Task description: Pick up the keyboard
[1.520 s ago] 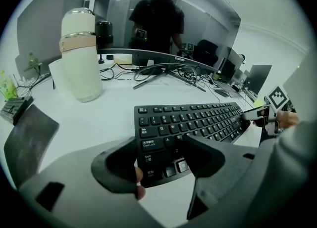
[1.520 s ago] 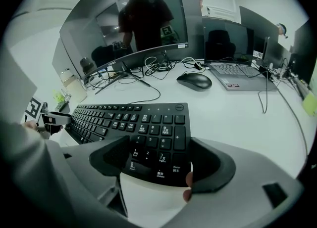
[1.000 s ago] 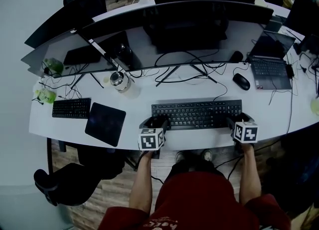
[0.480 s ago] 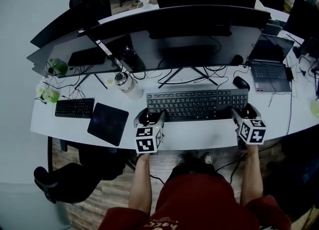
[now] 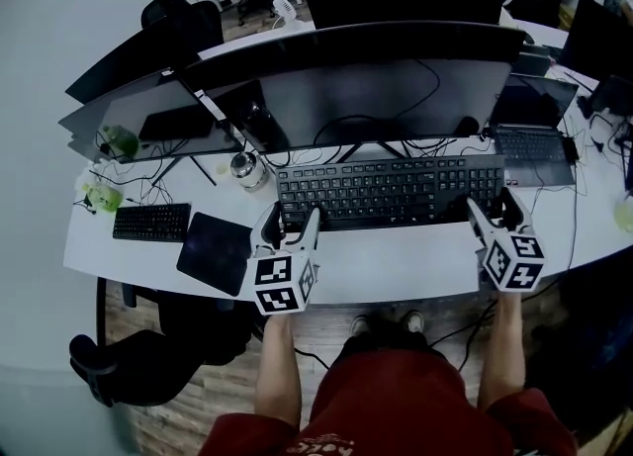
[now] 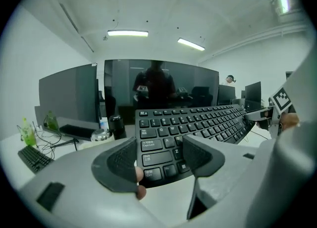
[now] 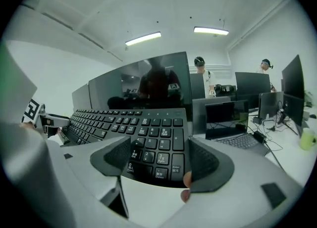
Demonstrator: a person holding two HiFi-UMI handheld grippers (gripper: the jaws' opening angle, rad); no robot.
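The keyboard [image 5: 390, 190] runs side to side before you: your left gripper [image 5: 288, 225] clamps its left end between its fingers, your right gripper [image 5: 492, 209] its right end.

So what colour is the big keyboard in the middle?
The keyboard is black with white lettering. The left gripper view shows it best.

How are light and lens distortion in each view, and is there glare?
Head view: dim, bluish, desk bowed. Left gripper view: fisheye with black corners, ceiling lamp glaring, dark monitor mirrors the room. Right gripper view: same fisheye, keyboard sharp.
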